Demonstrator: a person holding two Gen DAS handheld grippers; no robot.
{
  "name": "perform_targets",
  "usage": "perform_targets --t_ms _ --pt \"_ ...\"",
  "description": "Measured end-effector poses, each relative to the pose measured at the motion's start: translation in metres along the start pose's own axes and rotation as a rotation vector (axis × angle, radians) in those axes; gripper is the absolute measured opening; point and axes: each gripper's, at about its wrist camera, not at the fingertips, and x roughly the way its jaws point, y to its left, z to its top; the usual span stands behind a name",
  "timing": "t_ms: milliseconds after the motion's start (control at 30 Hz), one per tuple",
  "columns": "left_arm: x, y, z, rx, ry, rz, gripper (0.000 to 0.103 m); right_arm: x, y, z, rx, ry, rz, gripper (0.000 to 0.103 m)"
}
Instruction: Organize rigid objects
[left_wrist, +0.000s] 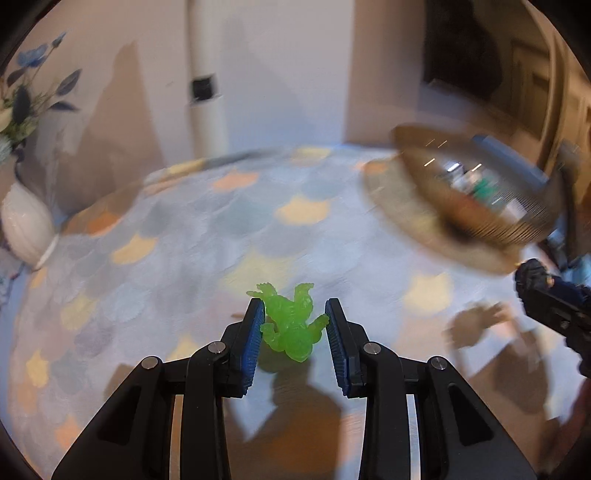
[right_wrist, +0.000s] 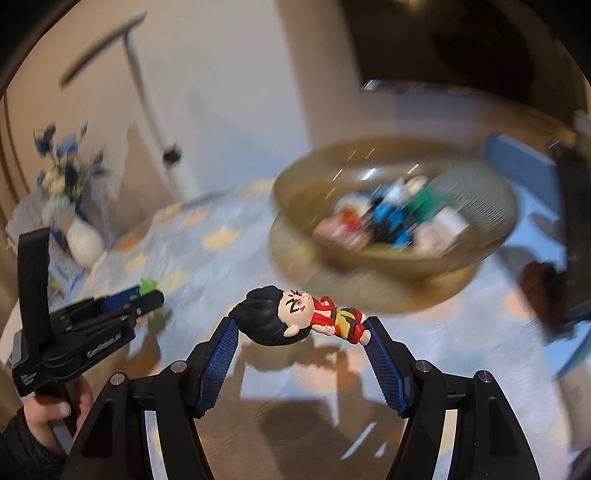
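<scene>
Two toys are mid-carry. Left gripper (left_wrist: 295, 325) is clamped on a green figure (left_wrist: 291, 328) above the cloth (left_wrist: 184, 236); right gripper (right_wrist: 301, 332) pinches a doll (right_wrist: 295, 317) end to end. Next, likely: bring both over the bowl (right_wrist: 369, 258) and release inside.

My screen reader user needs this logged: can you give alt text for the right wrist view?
The right gripper holds a small black-haired figurine in red and yellow sideways between its blue pads, above a pastel patterned tablecloth. Ahead, blurred, a shallow brown bowl holds mixed toys; at left, the left gripper grips a green toy.
</scene>
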Motion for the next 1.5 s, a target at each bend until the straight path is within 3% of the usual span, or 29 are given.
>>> perform_targets --t_ms 133,267,333,500,567,633,667,767,867,933,967,1000,1100,1167,1200,1267,1333,1400,1433,1500 --pt "-0.021 -0.033 0.031 -0.017 -0.064 -0.112 0.031 -0.026 -0.035 0.029 0.044 -0.097 -0.048 0.068" --pt "-0.033 -0.081 0.075 0.033 -0.111 -0.216 0.031 -0.037 -0.082 0.053 0.141 -0.159 -0.088 0.068" --pt "-0.032 -0.106 0.092 0.065 -0.115 -0.258 0.031 -0.031 -0.093 0.066 0.152 -0.143 -0.076 0.068" --pt "-0.014 -0.147 0.116 0.109 -0.109 -0.273 0.033 -0.003 -0.098 0.092 0.138 -0.081 -0.096 0.069" --pt "-0.004 -0.157 0.122 0.119 -0.097 -0.277 0.054 0.007 -0.097 0.101 0.108 -0.044 -0.081 0.070" --pt "0.002 -0.165 0.128 0.127 -0.086 -0.266 0.082 0.005 -0.100 0.104 0.103 -0.047 -0.082 0.071" --pt "0.003 -0.165 0.129 0.126 -0.080 -0.254 0.084 -0.002 -0.104 0.102 0.107 -0.064 -0.078 0.071" --pt "-0.008 -0.146 0.128 0.087 -0.116 -0.245 0.084 -0.016 -0.107 0.094 0.126 -0.084 -0.076 0.075" --pt "-0.027 -0.115 0.119 0.041 -0.129 -0.240 0.084 -0.030 -0.089 0.075 0.119 -0.085 -0.016 0.078" --pt "-0.042 -0.093 0.111 0.014 -0.143 -0.225 0.090 -0.032 -0.063 0.057 0.092 -0.071 0.027 0.093" --pt "-0.052 -0.080 0.103 -0.001 -0.155 -0.207 0.094 -0.030 -0.052 0.050 0.077 -0.063 0.041 0.095" --pt "-0.062 -0.067 0.093 -0.017 -0.166 -0.182 0.102 -0.025 -0.033 0.038 0.047 -0.040 0.062 0.095" --pt "-0.075 -0.039 0.062 -0.050 -0.176 -0.099 0.103 0.000 0.019 0.007 -0.074 0.080 0.128 0.095" --pt "-0.074 -0.023 0.033 -0.058 -0.173 0.022 0.103 0.016 0.049 -0.013 -0.140 0.132 0.162 0.095" --pt "-0.069 -0.015 0.018 -0.054 -0.152 0.081 0.103 0.021 0.056 -0.019 -0.157 0.140 0.157 0.095" --pt "-0.054 0.003 -0.012 -0.063 -0.080 0.131 0.103 0.037 0.067 -0.032 -0.169 0.156 0.126 0.095" --pt "-0.041 0.017 -0.031 -0.084 -0.031 0.138 0.102 0.047 0.069 -0.034 -0.173 0.178 0.065 0.095" --pt "-0.035 0.026 -0.040 -0.110 0.003 0.137 0.102 0.050 0.067 -0.033 -0.163 0.179 0.061 0.095" --pt "-0.034 0.034 -0.039 -0.149 0.019 0.089 0.102 0.054 0.065 -0.033 -0.149 0.190 0.068 0.095" --pt "-0.038 0.044 -0.037 -0.210 -0.024 0.049 0.102 0.062 0.058 -0.035 -0.105 0.225 0.065 0.095"
